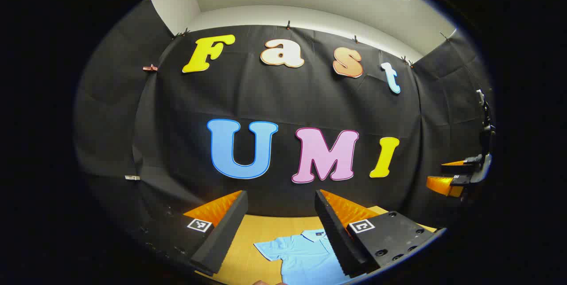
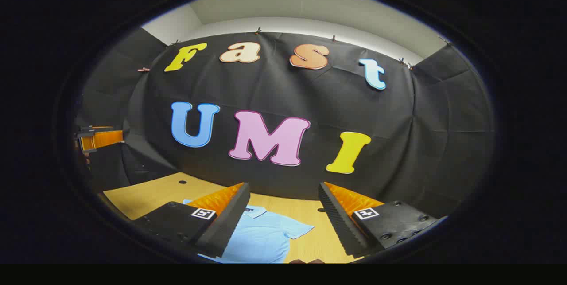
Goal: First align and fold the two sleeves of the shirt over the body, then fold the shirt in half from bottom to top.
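Shirt: a light blue short-sleeved polo shirt (image 1: 305, 256) lies flat on the pale wooden table (image 1: 248, 236), collar toward the black cloth wall (image 1: 283, 94), both sleeves spread out unfolded.
Left gripper: the left gripper (image 1: 280, 227) is held above the table, its 2 fingers set wide apart, touching nothing.
Right gripper: the right gripper (image 2: 283, 220) hangs over the shirt (image 2: 261, 236), its 2 fingers likewise spread, gripping nothing.
Spacing: each gripper appears at the edge of the other's view, well apart.
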A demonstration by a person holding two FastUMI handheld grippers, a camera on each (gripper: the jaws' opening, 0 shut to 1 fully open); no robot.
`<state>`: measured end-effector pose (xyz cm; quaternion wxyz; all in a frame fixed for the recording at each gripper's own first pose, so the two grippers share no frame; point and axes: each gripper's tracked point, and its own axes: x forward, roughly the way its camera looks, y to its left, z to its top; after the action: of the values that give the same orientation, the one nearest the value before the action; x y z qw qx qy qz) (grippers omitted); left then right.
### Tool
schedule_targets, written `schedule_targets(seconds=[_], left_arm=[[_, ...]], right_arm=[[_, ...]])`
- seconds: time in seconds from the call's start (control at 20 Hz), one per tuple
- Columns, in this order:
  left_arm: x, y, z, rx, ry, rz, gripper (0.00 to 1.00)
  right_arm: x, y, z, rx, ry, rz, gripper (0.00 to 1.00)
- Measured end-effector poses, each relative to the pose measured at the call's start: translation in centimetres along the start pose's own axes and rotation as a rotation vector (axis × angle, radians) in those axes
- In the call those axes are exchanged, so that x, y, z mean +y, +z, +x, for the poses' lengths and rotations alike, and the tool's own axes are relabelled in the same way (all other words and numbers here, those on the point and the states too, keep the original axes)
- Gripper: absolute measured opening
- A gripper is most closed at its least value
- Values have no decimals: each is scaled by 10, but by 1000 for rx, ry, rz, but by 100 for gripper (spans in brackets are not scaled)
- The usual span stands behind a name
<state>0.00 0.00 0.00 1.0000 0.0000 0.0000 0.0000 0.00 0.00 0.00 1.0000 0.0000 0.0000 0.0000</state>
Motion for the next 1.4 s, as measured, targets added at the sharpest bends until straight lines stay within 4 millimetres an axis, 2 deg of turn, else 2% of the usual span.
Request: schedule_targets(seconds=[0.45,0.6,0.7,0.9,1.1,1.2,1.4], left_arm=[[0,-6,1,21,-2,-6,97],[-1,-7,2,30,5,-20,97],[-2,-4,0,22,12,-18,97],[-1,-1,-11,9,24,-2,96],[10,0,-18,14,44,6,96],[14,2,-20,1,48,14,96],[18,-8,-19,11,32,-1,97]], right_arm=[[-2,3,-1,-17,-7,23,97],[-1,5,2,-30,-5,20,99],[2,7,6,-34,7,21,97],[13,15,18,-51,29,38,97],[26,14,33,-38,64,47,97],[30,8,43,-25,76,31,97],[40,-8,62,16,91,47,97]])
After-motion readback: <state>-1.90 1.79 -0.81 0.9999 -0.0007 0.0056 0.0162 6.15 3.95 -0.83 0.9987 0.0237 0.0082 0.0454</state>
